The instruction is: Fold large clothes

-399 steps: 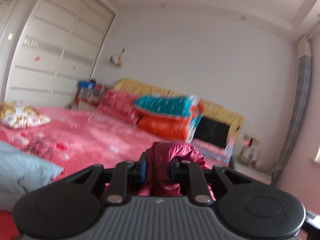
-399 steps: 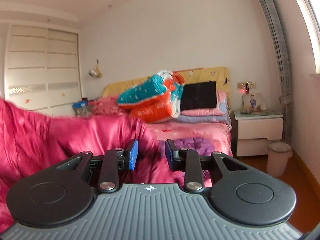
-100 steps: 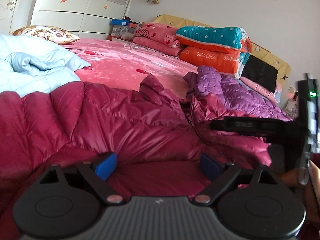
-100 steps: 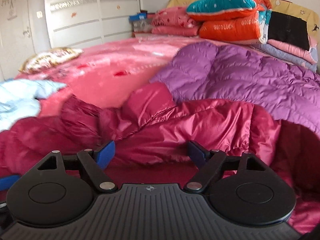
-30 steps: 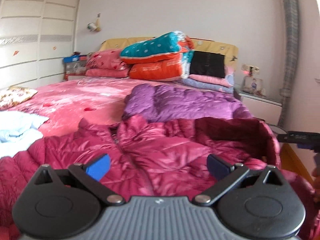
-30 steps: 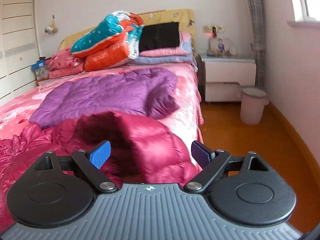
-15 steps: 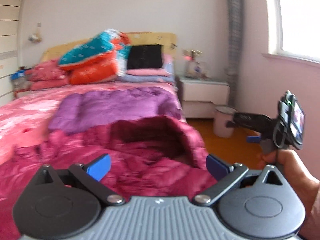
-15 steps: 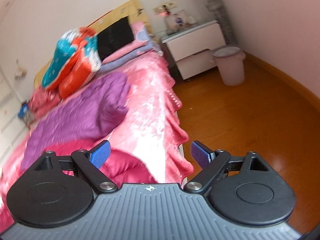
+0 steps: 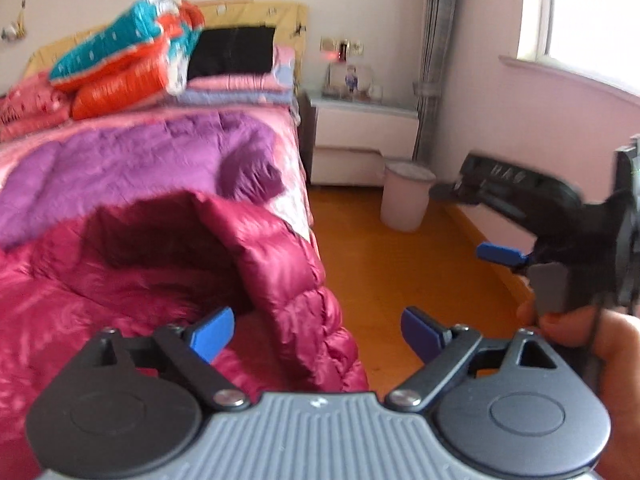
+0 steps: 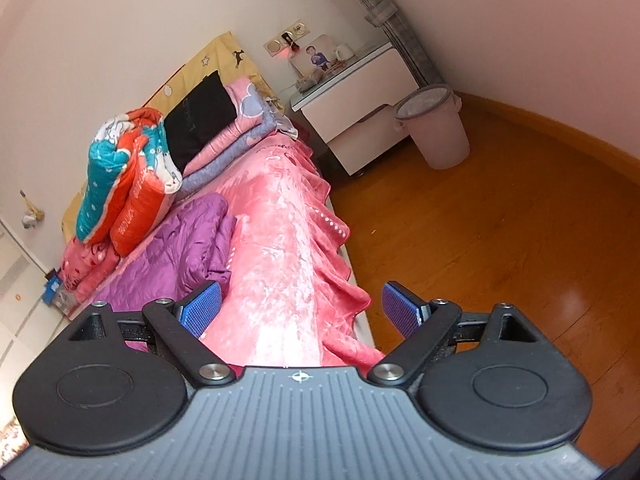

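Left gripper (image 9: pixel 316 330) hangs over the bed edge, fingers spread and closing in with nothing pinched; the puffy crimson down jacket (image 9: pixel 168 276) lies on the pink-covered bed (image 10: pixel 280 240) from nine to twelve o'clock of it. Right gripper (image 10: pixel 300 310), rolled, fingers spread and empty. Quilted purple down coat (image 9: pixel 132 160) lies beyond; pale plastic bin (image 10: pixel 436 124) stands on the floor at one o'clock.
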The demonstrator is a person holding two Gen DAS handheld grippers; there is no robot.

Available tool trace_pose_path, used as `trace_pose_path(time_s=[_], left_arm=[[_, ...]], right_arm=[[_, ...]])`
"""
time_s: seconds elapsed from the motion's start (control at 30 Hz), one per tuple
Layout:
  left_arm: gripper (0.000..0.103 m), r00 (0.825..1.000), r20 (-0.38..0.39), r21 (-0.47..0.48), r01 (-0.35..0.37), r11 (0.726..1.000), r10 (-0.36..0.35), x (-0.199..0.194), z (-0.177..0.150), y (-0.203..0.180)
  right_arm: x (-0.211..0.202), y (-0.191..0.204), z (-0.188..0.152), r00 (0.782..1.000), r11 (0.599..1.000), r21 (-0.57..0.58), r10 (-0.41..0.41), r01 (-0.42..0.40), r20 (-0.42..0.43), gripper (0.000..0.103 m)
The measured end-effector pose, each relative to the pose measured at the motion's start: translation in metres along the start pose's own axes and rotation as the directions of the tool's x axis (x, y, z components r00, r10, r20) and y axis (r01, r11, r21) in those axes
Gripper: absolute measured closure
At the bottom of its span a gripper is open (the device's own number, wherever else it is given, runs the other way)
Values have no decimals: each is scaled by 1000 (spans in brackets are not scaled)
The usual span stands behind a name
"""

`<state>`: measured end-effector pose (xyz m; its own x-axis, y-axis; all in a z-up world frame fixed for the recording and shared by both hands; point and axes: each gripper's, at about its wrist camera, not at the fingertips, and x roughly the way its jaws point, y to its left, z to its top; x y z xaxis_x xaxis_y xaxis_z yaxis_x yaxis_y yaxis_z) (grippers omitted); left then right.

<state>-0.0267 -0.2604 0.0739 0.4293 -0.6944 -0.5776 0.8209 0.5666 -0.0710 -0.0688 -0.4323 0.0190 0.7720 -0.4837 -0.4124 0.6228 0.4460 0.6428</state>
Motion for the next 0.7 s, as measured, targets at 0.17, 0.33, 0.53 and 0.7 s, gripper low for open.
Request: trace_pose_path(time_s=[0.17, 0.33, 0.53, 0.7], left_arm=[[18, 995, -95, -62, -25, 998, 19, 36, 1, 3], [31, 989, -151, -166, -29, 986, 3, 54, -3, 14], [79, 982, -189, -194, -11, 981, -27, 65, -5, 11], [100, 982, -160, -255, 55, 965, -98, 57, 1, 16]], right_arm=[[2, 1, 0, 1000, 1000, 12, 16, -16, 4, 0], [2, -3, 1, 1000, 998, 55, 25, -25, 15, 0], [-1, 0, -2, 999, 998, 62, 25, -26, 22, 0], [-2, -1, -3, 999, 997, 75, 26, -28, 23, 0]])
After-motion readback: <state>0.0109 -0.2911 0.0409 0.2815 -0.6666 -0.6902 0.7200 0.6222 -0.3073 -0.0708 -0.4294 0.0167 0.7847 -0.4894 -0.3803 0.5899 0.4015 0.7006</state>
